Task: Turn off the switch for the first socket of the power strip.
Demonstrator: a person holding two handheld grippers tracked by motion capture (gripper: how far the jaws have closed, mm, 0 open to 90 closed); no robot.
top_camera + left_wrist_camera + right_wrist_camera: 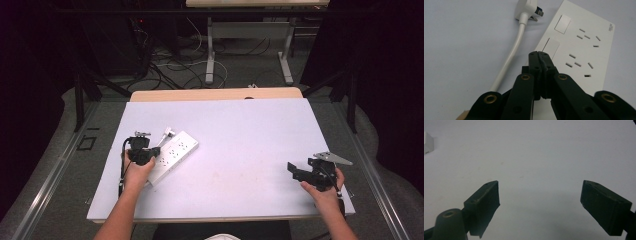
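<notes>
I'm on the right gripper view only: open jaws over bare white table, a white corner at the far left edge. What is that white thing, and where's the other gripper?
Observer: It's a white power strip lying flat on the left half of the table; the left gripper is over its near end.
Operator: Is the left one open like mine?
Observer: No. In the left gripper view its jaws are pressed together, tips above the strip's face, with nothing between them.
Operator: Anything plugged into the strip?
Observer: No, the sockets are empty. A white plug on a white cord lies on the table beside the strip.
Operator: And my gripper?
Observer: The right gripper is near the table's right front corner, well apart from the strip.
</notes>
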